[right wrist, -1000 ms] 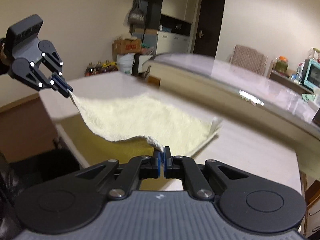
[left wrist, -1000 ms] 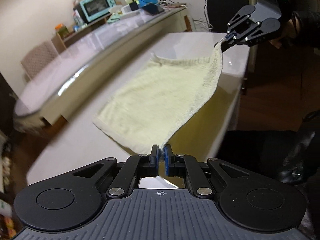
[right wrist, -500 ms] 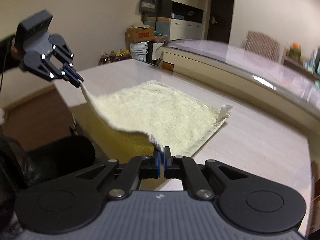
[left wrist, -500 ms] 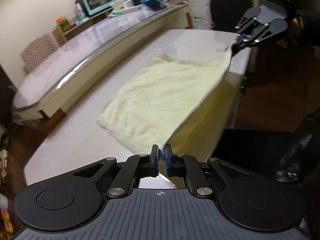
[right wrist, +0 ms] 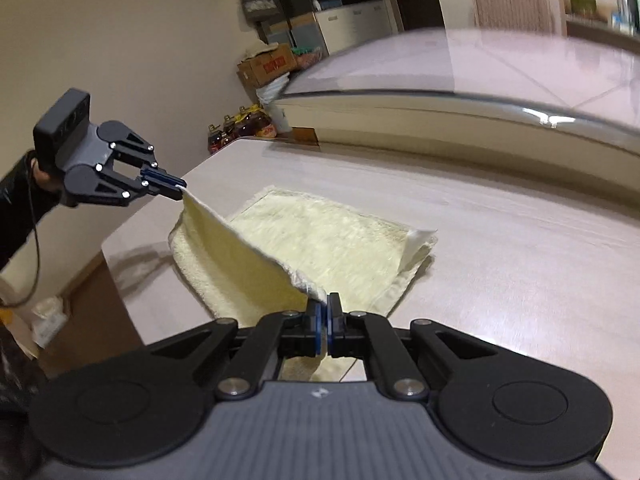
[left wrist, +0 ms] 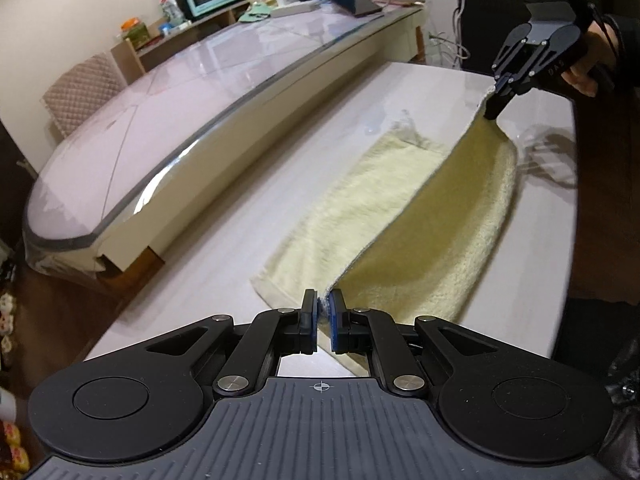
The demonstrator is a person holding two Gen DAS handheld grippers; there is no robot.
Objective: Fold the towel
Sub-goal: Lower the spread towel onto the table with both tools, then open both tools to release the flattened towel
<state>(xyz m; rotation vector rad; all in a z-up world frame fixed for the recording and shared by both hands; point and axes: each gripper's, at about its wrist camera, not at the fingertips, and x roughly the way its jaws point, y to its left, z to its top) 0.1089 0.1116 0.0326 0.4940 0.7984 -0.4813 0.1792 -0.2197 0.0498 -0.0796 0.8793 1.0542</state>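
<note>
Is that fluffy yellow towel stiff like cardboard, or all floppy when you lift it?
Probably floppy: the fluffy yellow towel sags in a curve between the left gripper and right gripper. Likely light, since two pinched corners hold it up.

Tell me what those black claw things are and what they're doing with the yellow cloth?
They are grabbers, a bit like big tongs. A person holds one in each hand, and each grabber has a small camera that looks out along its two fingers. So there are two pictures, one from each hand.

In the left hand's picture, the left gripper is at the bottom, and the right gripper shows far off, with the person's hand behind it. In the right hand's picture it is the other way round.

On the pale table lies a yellow towel. Each grabber is pinched shut on one corner of it. The edge between those two corners is lifted up in the air, while the rest lies flat on the table. It looks like they are folding the towel in half.
</note>
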